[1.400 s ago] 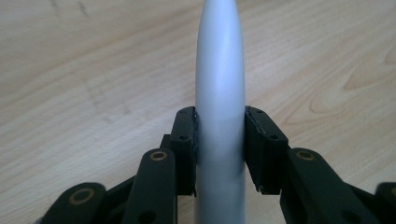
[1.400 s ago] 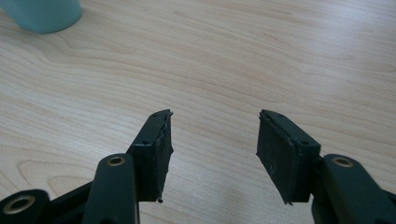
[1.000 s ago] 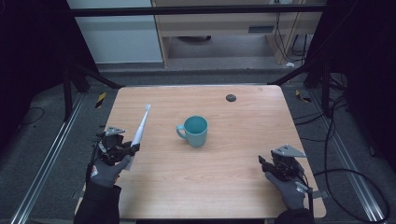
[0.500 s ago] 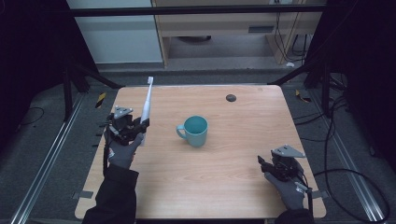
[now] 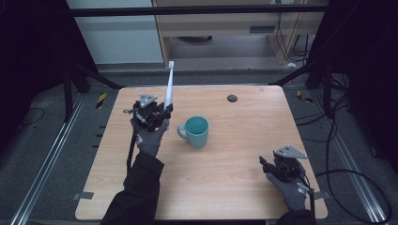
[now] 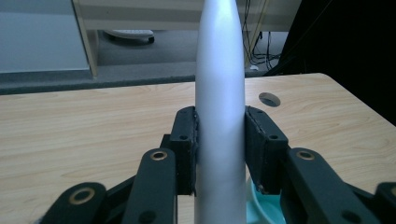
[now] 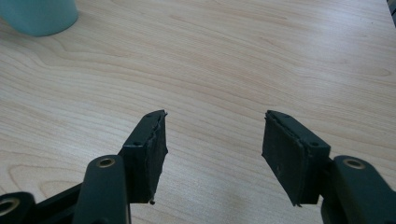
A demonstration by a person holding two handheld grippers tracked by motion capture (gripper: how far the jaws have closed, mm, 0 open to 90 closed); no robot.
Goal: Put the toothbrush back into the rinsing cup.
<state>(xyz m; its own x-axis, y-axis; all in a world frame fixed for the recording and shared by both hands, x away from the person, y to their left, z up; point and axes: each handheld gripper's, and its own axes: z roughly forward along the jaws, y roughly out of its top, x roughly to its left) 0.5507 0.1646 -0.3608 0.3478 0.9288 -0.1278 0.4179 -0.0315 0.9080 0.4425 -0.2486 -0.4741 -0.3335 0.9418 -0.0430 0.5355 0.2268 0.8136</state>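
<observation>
Fingers of the left gripper (image 6: pixel 219 154) are pinching a long, slim, white plastic toothbrush-like stick (image 6: pixel 219 93) on its thick handle end, one pad on each flank; the thin tip is pointing up and away beyond them. Judging it light, rigid and smooth, so liable to slide or pivot between the pads; the wider handle looks the safest hold. Teal ceramic mug (image 5: pixel 196 131) is standing just beside the fingers. Right gripper (image 7: pixel 212 140) fingers are spread, resting over bare wooden table (image 7: pixel 233 56)
</observation>
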